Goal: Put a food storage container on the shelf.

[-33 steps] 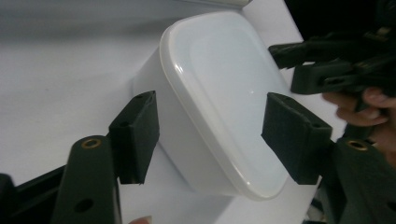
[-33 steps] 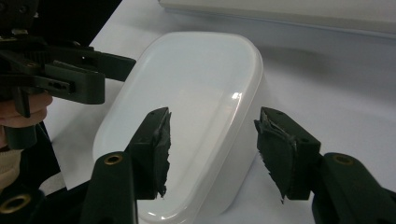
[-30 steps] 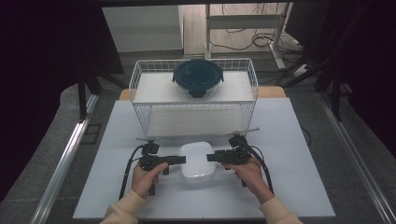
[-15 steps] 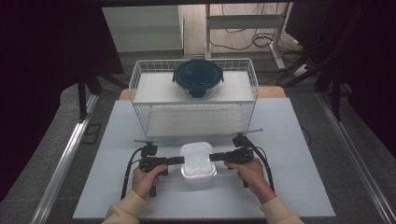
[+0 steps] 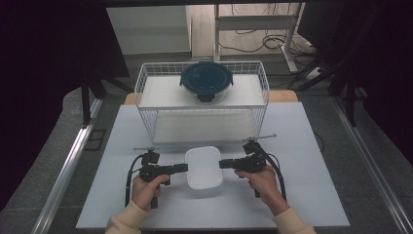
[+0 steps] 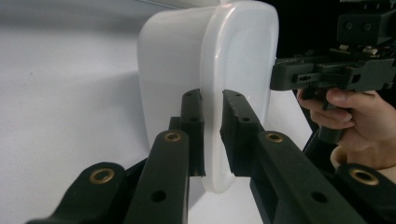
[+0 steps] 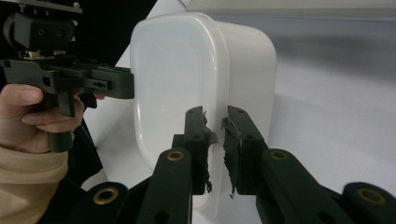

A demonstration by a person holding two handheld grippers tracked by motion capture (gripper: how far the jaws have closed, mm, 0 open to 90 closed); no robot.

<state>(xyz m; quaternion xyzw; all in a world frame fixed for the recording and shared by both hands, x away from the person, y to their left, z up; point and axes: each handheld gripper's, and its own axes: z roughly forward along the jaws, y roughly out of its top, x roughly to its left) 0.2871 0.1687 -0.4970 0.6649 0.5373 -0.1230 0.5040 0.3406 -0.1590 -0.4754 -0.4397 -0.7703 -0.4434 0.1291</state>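
Near the counter's (image 5: pixel 311 146) front edge, left tongs (image 5: pixel 181 168) and right tongs (image 5: pixel 225 164), jaws just closing, clamp the white container's (image 5: pixel 204 166) opposite rims; an even, level lift should prevent tipping.

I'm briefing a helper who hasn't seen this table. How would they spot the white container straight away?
Start at the wire rack at the table's far side; just in front of it lies the white container, between the left gripper and right gripper, each clamped on its rim. Unlike the round dark-lidded container on the rack, it is rectangular and all white.
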